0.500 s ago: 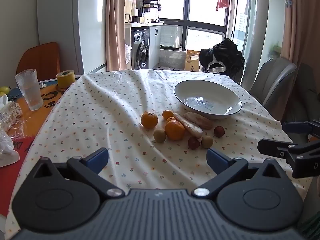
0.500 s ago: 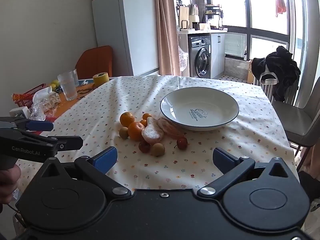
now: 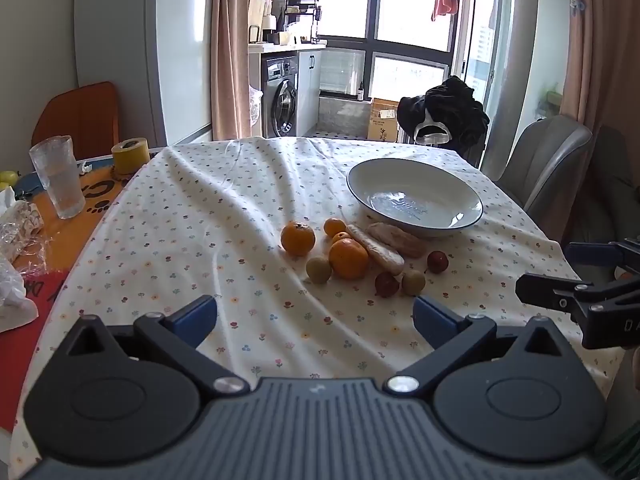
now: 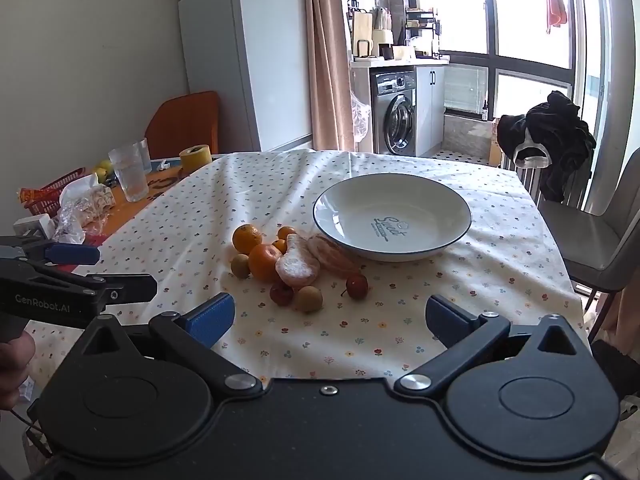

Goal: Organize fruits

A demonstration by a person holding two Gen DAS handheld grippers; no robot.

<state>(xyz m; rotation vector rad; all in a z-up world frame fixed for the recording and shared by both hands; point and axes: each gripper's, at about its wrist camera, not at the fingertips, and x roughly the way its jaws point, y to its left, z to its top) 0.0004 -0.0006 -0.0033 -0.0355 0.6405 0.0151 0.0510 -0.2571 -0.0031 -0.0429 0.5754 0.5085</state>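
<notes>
Both hand-held grippers sit low at the near edge of the tabletop (image 4: 500,280), which has a flowery cloth on it. The left hand-held gripper (image 3: 314,316) has its blue fingers spread wide with nothing between them, and the right hand-held gripper (image 4: 330,314) is the same, released and empty.

The fruit pile (image 4: 288,264) lies straight ahead of the right one, a bit beyond its fingertips; from the left one it's ahead and slightly to the right. In the pile: two bigger oranges (image 3: 298,238), a couple of tiny ones behind, two long pale pieces that look like peeled segments (image 3: 376,248), two small red fruits (image 4: 357,286) and two small tan round ones (image 3: 319,269). Everything's bunched up, mostly touching.

The white bowl (image 4: 452,196) with a dark rim sits just past the pile, nothing in it, with the segments right up against its near edge.

Far off to the left of both grippers there's a glass (image 3: 59,178) and a yellow tape roll (image 3: 130,155).
</notes>
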